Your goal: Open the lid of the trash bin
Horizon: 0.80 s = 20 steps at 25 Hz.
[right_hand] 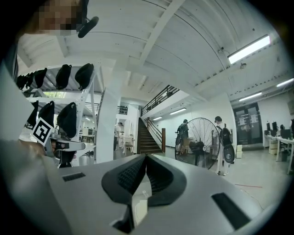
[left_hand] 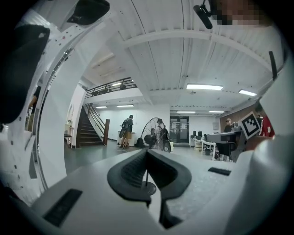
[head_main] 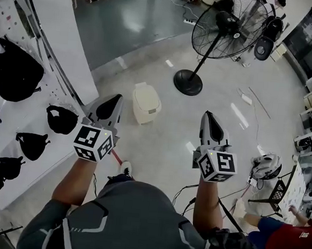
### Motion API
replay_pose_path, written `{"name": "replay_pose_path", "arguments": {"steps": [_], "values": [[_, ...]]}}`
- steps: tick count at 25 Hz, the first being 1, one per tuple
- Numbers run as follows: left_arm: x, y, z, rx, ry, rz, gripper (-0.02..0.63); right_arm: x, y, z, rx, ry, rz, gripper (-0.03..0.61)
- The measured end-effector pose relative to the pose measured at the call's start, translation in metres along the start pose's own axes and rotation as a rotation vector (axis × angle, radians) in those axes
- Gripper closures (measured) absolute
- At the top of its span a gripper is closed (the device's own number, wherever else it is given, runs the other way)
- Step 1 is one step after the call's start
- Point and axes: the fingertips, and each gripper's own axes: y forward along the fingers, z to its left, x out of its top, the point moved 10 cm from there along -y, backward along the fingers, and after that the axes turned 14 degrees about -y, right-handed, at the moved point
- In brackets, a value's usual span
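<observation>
A cream trash bin [head_main: 146, 103] with its lid down stands on the floor ahead of me, between the white shelf unit and the fan base. My left gripper [head_main: 111, 106] is held up at chest height, its tip left of the bin; its jaws meet at the tip with nothing between them [left_hand: 147, 151]. My right gripper [head_main: 209, 120] is held to the right of the bin, well apart from it, jaws also closed and empty [right_hand: 146, 157]. Both gripper views point level across the room and do not show the bin.
A large black pedestal fan [head_main: 225, 26] stands behind the bin, its round base [head_main: 188, 82] just right of it. A white rack with black bags [head_main: 15, 71] runs along the left. A seated person [head_main: 284, 236] and a helmet [head_main: 265, 166] are at right.
</observation>
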Motion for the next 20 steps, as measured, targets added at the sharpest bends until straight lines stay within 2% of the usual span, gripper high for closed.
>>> {"name": "replay_pose_path", "arguments": {"steps": [10, 20], "values": [[0.008, 0.039, 0.080, -0.011, -0.030, 0.008, 0.606, 0.003, 0.087, 0.024, 0.009, -0.019, 0.044, 0.552], [0.012, 0.069, 0.110, 0.032, -0.025, 0.030, 0.606, -0.002, 0.159, 0.017, 0.059, -0.029, 0.040, 0.552]]}}
